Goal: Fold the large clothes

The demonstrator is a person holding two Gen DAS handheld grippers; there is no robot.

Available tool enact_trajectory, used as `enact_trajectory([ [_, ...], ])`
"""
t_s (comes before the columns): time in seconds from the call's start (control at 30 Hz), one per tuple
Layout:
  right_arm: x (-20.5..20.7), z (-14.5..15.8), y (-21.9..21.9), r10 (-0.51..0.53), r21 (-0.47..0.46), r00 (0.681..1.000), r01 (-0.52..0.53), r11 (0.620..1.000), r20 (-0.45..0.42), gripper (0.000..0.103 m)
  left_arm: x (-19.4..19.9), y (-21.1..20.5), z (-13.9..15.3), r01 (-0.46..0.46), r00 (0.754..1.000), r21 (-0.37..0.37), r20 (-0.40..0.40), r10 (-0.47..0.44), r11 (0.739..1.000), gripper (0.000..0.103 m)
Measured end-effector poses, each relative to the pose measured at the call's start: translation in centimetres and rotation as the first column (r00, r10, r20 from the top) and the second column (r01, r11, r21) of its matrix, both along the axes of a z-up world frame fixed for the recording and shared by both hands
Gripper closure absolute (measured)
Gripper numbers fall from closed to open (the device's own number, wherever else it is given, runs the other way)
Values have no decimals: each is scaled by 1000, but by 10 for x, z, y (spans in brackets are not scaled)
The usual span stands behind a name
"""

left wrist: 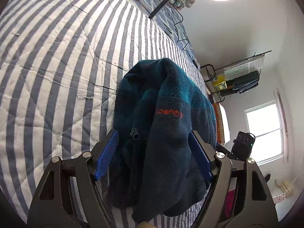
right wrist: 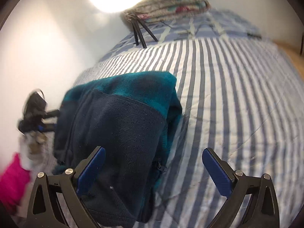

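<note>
A navy and teal fleece jacket (left wrist: 161, 125) lies bunched on the blue-and-white striped bedspread (left wrist: 57, 76); it has an orange logo and a zipper. My left gripper (left wrist: 154, 154) is open, with its blue pads on either side of the fleece. In the right wrist view the same fleece (right wrist: 121, 125) lies in a folded heap. My right gripper (right wrist: 153, 170) is open above its near right edge; the left pad (right wrist: 91, 169) is over the fabric, the right pad over the bedspread (right wrist: 237, 104). The left gripper (right wrist: 36, 114) shows blurred at the fleece's far side.
A ring light on a black tripod (right wrist: 138, 32) stands at the head of the bed beside folded floral bedding (right wrist: 171, 5). A cable (left wrist: 180, 30) trails along the bed edge. A wall rack (left wrist: 239, 77), a window (left wrist: 266, 131) and pink cloth (right wrist: 13, 180) lie beyond the bed.
</note>
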State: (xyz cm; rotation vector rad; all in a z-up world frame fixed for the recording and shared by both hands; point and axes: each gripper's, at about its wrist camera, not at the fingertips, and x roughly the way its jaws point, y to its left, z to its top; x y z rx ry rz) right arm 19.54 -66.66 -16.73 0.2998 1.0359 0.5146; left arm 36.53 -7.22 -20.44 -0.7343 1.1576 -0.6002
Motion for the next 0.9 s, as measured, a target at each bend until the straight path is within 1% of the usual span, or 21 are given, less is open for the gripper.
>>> enact_trajectory([
  [0.13,7,-17,-10,-18,113,998,25,993,-61,0,8,-7,-7,11,1000,40,-9,-11,999,25],
  [0.23,11,-33,-11,-7,197,992,32,980,-123,3,16,-10,-22,6,999,21,-40,-5,1000,26],
  [0.37,10,-39,-2,9,230,994,16,973,-106,3,20,-16,-25,13,999,26,-31,-12,1000,26],
  [0.47,13,-40,4,14,267,994,17,964,-112,4,24,-21,-27,8,999,31,-39,-7,999,30],
  [0.5,14,-41,7,19,283,993,15,959,-118,7,25,-23,-27,5,999,34,-40,-3,999,33],
  [0.53,17,-42,10,27,293,992,10,956,-121,10,26,-26,-26,-1,999,38,-43,3,999,40],
  [0.6,15,-43,15,43,322,990,3,947,-133,22,26,-33,-25,-12,999,51,-46,14,999,45],
  [0.63,14,-43,18,46,335,989,4,942,-142,24,25,-35,-24,-16,999,66,-40,19,998,48],
  [0.67,14,-44,21,41,337,988,11,942,-148,27,24,-39,-21,-21,999,88,-30,24,996,49],
  [0.7,14,-43,24,35,332,988,17,943,-150,33,22,-42,-17,-25,999,107,-18,27,994,52],
  [0.73,13,-42,25,33,331,988,19,944,-151,36,20,-47,-13,-26,1000,135,-2,27,991,56],
  [0.77,11,-39,25,32,329,988,19,944,-149,45,18,-51,-9,-26,1000,157,12,25,987,57],
  [0.8,8,-35,27,31,317,990,15,948,-138,53,17,-57,-3,-27,999,192,35,21,981,63],
  [0.83,7,-31,27,29,302,991,11,953,-129,57,14,-64,5,-25,998,227,59,12,974,68],
  [0.9,3,-20,32,26,253,994,1,967,-102,64,9,-75,16,-28,996,284,94,1,958,72],
])
